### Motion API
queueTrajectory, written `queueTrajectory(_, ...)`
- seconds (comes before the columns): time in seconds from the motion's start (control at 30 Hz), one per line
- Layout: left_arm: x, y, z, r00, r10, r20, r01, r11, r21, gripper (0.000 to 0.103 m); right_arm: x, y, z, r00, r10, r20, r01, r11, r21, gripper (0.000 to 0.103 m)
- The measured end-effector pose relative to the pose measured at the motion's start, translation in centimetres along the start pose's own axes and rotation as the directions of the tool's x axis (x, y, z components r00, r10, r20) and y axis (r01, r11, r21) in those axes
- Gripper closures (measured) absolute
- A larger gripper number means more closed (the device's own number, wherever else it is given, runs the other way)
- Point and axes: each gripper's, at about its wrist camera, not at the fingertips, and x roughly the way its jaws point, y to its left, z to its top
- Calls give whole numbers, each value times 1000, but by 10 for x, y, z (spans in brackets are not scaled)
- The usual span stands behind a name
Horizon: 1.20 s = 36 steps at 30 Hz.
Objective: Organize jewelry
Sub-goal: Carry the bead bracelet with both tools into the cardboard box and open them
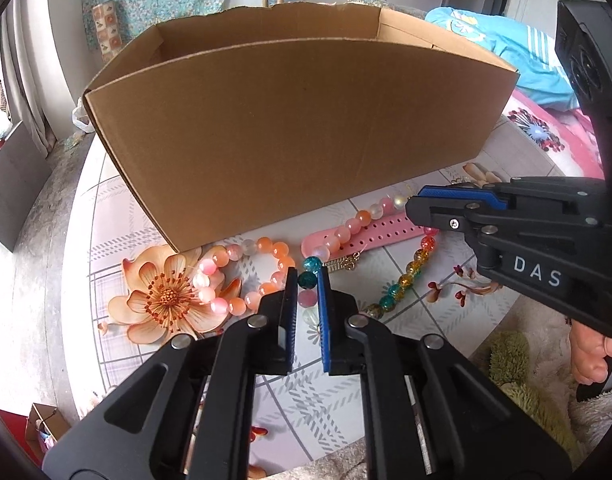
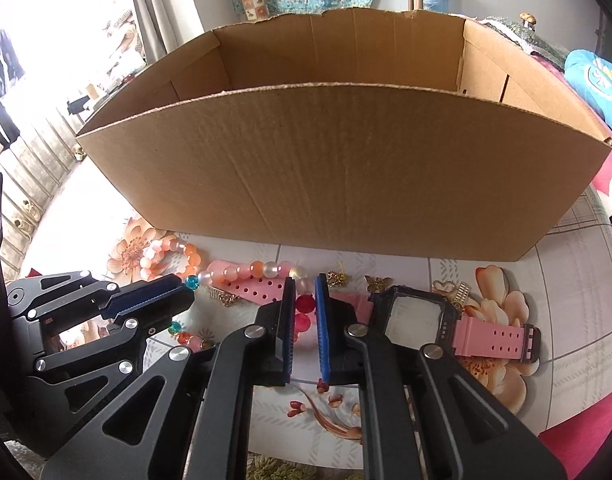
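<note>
Both grippers' fingers [image 1: 307,280] [image 2: 305,286] tilted down, pinched on one bead necklace [image 1: 402,280].

Bright daylight fills both views — the window [image 2: 34,92] at the right wrist camera's left edge is blown out white. Shadows are soft. Strong fisheye bending bows the cardboard box [image 1: 290,140], and dark vignette rings the corners — focus stays sharp throughout.

a home bedroom: bedding [image 1: 506,52], curtains [image 2: 154,8].
</note>
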Motion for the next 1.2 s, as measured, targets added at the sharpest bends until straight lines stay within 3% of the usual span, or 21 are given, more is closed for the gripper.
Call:
queueTrajectory(0.2, -37, 0, 0, 996, -65, 56, 66, 998, -16, 94, -33, -4, -9, 996, 37, 77, -36, 999, -4, 93)
queueTrajectory(0.37, -78, -2, 21, 979, -137, 151, 141, 990, -17, 94, -79, -12, -5, 979, 102, 178, -101, 995, -15, 93)
queueTrajectory(0.5, -111, 3, 59, 954, -150, 260, 154, 988, 8, 94, -111, -14, 31, 947, 151, 285, -130, 987, -91, 93)
queueTrajectory(0.6, -114, 12, 96, 947, -128, 295, 130, 991, 11, 94, -117, -16, 76, 933, 193, 304, -155, 977, -146, 93)
queueTrajectory(0.73, -85, 33, 144, 966, -39, 256, 41, 999, -6, 94, -77, -15, 149, 953, 241, 181, -216, 965, -149, 93)
queueTrajectory(0.8, -58, 53, 165, 983, -17, 181, 23, 999, -34, 94, -42, -14, 178, 965, 253, 74, -244, 963, -114, 93)
queueTrajectory(0.9, -20, 80, 183, 998, 17, 65, -12, 997, -70, 95, 15, -6, 202, 957, 273, -95, -278, 960, -41, 93)
queueTrajectory(1.03, 12, 95, 188, 998, 53, -34, -55, 997, -56, 94, 74, -3, 215, 945, 242, -220, -247, 969, 4, 93)
queueTrajectory(1.2, 35, 104, 193, 987, 122, -103, -126, 991, -34, 94, 110, 0, 226, 939, 213, -271, -207, 977, 51, 93)
